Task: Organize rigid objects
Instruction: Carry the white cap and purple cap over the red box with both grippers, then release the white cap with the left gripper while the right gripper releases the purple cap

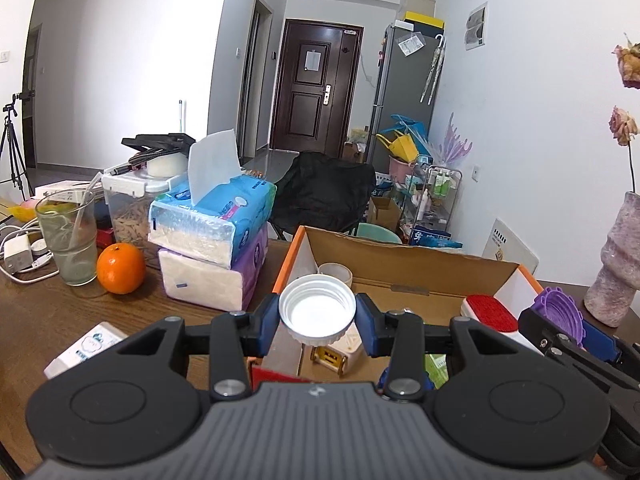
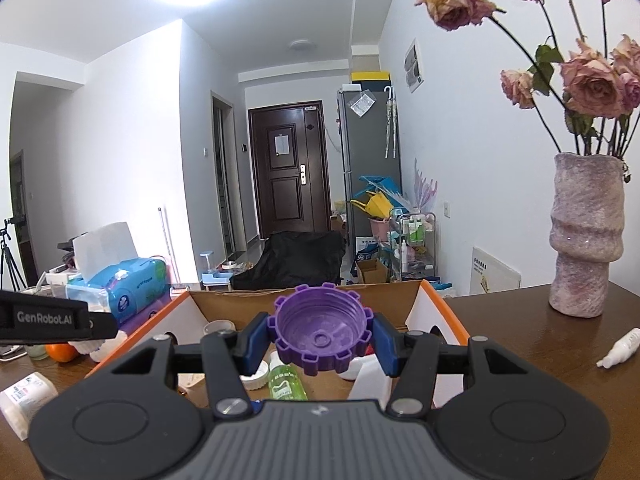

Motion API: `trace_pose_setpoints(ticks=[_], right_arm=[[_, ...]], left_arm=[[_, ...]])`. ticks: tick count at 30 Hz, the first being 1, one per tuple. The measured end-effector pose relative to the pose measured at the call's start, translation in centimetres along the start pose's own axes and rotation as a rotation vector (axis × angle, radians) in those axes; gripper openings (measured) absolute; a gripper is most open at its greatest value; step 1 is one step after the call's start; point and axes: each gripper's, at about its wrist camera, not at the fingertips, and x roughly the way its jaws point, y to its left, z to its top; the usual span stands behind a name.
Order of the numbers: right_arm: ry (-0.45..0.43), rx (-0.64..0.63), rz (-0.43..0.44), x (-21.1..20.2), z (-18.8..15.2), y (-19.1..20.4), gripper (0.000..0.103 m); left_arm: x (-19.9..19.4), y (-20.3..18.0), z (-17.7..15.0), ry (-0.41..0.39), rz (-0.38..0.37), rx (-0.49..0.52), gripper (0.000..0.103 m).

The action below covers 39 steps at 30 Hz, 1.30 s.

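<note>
My left gripper (image 1: 317,312) is shut on a white screw cap (image 1: 317,307), held hollow side up over the near left corner of an open cardboard box (image 1: 400,264) with orange edges. My right gripper (image 2: 321,330) is shut on a purple toothed cap (image 2: 320,326), also hollow side up, above the same box (image 2: 440,304). In the left wrist view the purple cap (image 1: 560,312) and right gripper show at the far right. Inside the box lie a tape roll (image 1: 335,273), a red-topped white item (image 1: 490,312), a green bottle (image 2: 284,382) and a white cap (image 2: 256,378).
Stacked tissue packs (image 1: 212,236), an orange (image 1: 121,268) and a glass with a straw (image 1: 72,236) stand left of the box on the wooden table (image 1: 48,312). A vase of dried roses (image 2: 584,236) stands at the right, a small white bottle (image 2: 620,348) beside it.
</note>
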Motion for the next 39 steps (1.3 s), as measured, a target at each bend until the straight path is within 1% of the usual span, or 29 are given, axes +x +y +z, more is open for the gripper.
trace_pose_setpoints(ticks=[15, 26, 33, 35, 39], right_arm=[[0.007, -0.023, 0.006, 3.7, 0.9, -0.1, 0.053], [0.036, -0.042, -0.011, 6.5, 1.2, -0.5, 0.053], [0.069, -0.046, -0.033, 8.0, 1.1, -0.5, 0.053], [0.085, -0.054, -0.038, 8.4, 1.0, -0.5, 0.053], [0.080, -0.061, -0.039, 8.2, 1.0, -0.3, 0.053]], left_arm=[[3.3, -0.6, 1.5, -0.014, 0.002, 0.009, 0.041], [6.4, -2.1, 1.7, 0.000, 0.003, 0.041, 0.041], [8.8, -2.9, 2.0, 0.016, 0.021, 0.050, 0.041], [9.0, -2.9, 1.9, 0.022, 0.020, 0.056, 0.041], [9.1, -3.0, 1.7, 0.030, 0.017, 0.061, 0.042]])
